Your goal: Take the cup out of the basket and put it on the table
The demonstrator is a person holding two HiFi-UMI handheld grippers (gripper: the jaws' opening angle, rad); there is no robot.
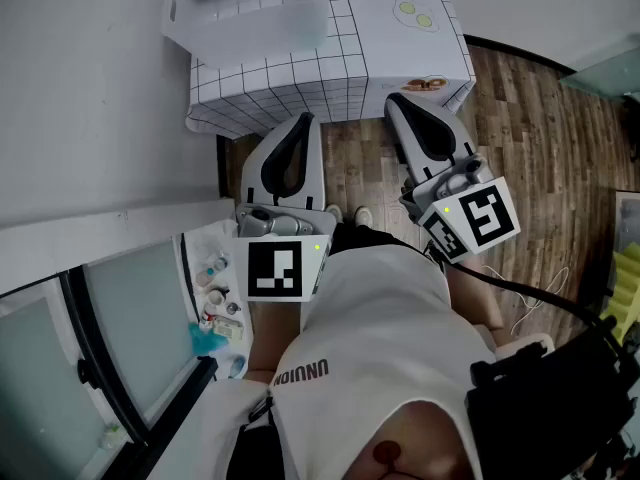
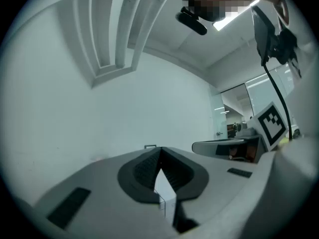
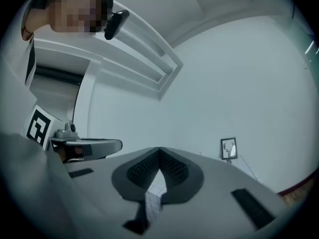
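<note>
Basket (image 1: 250, 13), white and blurred, stands on the left part of the table (image 1: 400, 48), which has a grid-patterned cloth. The cup cannot be made out in it. Nearer the person, the left gripper (image 1: 303, 123) points toward the table edge with its fingers together at the tips and nothing between them, as its own view (image 2: 159, 152) shows. Just beside it, the right gripper (image 1: 398, 103) points the same way, its fingers likewise closed tip to tip on nothing (image 3: 159, 152). Wooden floor (image 1: 545, 138) spreads out to the right.
</note>
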